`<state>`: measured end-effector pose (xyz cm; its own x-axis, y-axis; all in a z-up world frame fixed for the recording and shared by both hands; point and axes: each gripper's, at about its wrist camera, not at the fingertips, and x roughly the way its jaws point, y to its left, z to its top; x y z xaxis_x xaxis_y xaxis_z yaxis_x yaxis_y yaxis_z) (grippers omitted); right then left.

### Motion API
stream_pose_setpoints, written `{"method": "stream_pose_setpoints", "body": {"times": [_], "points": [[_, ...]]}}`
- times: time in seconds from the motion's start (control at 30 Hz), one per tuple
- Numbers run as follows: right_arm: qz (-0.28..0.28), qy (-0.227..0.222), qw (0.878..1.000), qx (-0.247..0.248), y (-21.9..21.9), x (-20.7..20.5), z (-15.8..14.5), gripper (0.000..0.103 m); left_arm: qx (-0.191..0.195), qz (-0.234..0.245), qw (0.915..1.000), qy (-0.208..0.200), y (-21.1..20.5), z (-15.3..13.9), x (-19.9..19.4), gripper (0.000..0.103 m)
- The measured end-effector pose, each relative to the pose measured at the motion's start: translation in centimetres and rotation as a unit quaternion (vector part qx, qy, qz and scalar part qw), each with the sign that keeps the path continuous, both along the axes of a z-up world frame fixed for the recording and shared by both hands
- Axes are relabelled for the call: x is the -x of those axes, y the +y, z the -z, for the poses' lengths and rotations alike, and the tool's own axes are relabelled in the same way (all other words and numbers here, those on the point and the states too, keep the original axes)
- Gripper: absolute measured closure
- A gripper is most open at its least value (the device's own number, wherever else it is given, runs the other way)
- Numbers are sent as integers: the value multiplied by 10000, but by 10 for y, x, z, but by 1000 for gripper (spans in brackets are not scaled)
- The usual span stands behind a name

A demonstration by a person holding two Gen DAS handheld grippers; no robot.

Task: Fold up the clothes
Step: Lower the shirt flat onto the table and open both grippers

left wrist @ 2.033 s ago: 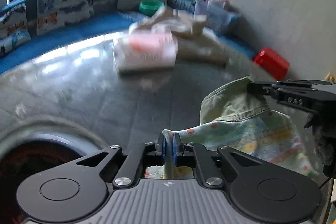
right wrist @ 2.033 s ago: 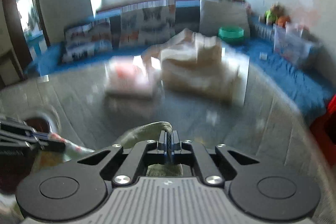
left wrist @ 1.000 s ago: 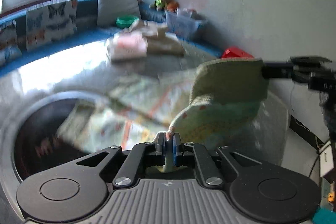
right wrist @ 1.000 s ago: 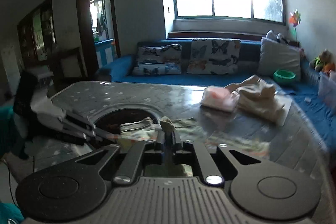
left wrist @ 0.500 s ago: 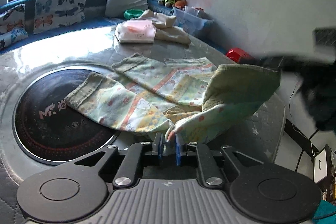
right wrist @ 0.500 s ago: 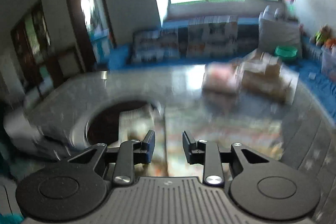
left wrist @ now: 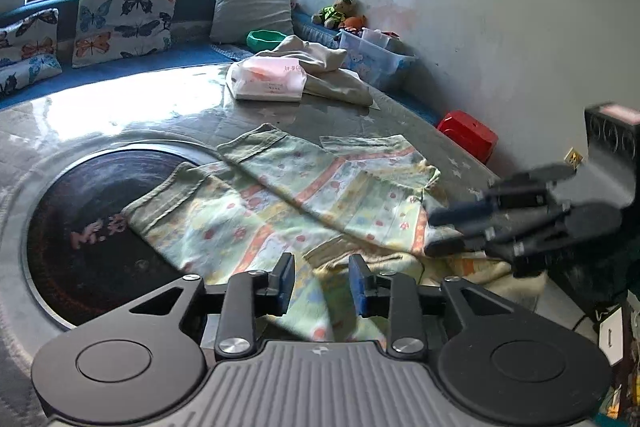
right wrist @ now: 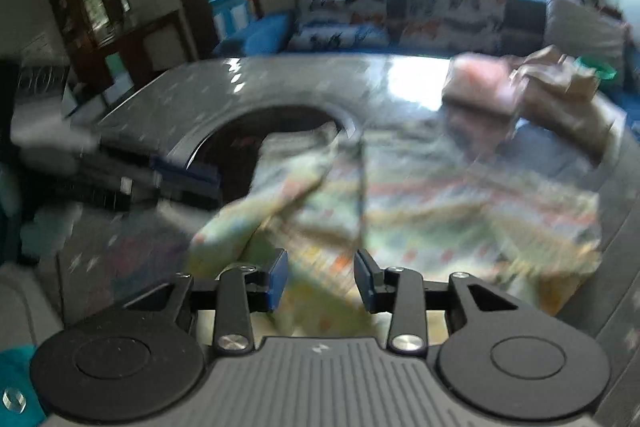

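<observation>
A pale green patterned child's garment (left wrist: 288, 199) lies spread on the grey table, its two legs reaching toward the dark round inset. It also shows blurred in the right wrist view (right wrist: 400, 211). My left gripper (left wrist: 322, 285) is open and empty just above the garment's near edge. My right gripper (right wrist: 322, 281) is open and empty over the garment's near edge; it also shows at the right of the left wrist view (left wrist: 444, 231), blurred by motion.
A dark round inset (left wrist: 80, 227) sits in the table (left wrist: 120, 111) at the left. A white and pink packet (left wrist: 268, 79) and beige folded clothes (left wrist: 332, 75) lie at the far side. A red stool (left wrist: 468, 135) stands by the wall. A blue sofa with butterfly cushions (left wrist: 124, 19) is behind.
Both grippers held the garment's waist up, laid it on the table and let go. The right gripper opened first, then the left. The garment now lies flat.
</observation>
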<state>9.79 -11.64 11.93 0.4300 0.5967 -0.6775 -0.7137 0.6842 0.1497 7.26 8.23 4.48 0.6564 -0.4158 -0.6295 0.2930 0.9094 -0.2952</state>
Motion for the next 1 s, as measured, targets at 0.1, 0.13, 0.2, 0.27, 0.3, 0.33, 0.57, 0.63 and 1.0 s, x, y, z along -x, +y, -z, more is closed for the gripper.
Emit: {"method": "stream_pose_setpoints", "body": {"times": [0.1,0.13,0.2,0.27,0.3,0.33,0.57,0.63,1.0], "points": [[187,-177,9997,30,5,-24,-5,65,81,-24,9999,121,-8,11,-13,70],[260,-209,9994,80,8,-33,-2,65,70,-23,9998,179,-11,16,-16,70],[386,-212,9989,177,13,-50,4,64,61,-8,9995,294,-15,25,-20,70],[451,-254,9981,333,19,-63,12,63,61,9,9993,377,-17,31,-20,69],[477,-271,9976,418,22,-69,17,63,53,24,9992,396,-17,34,-18,68],[503,-289,9971,502,25,-76,21,63,46,40,9991,415,-18,36,-17,67],[790,-297,9941,678,36,-118,50,61,35,-74,9987,500,-7,37,-8,63],[916,-222,9930,709,37,-132,59,60,34,-118,9985,535,-4,37,-7,62],[1044,-88,9918,730,36,-148,75,84,47,-287,9976,630,3,39,-3,58]]}}
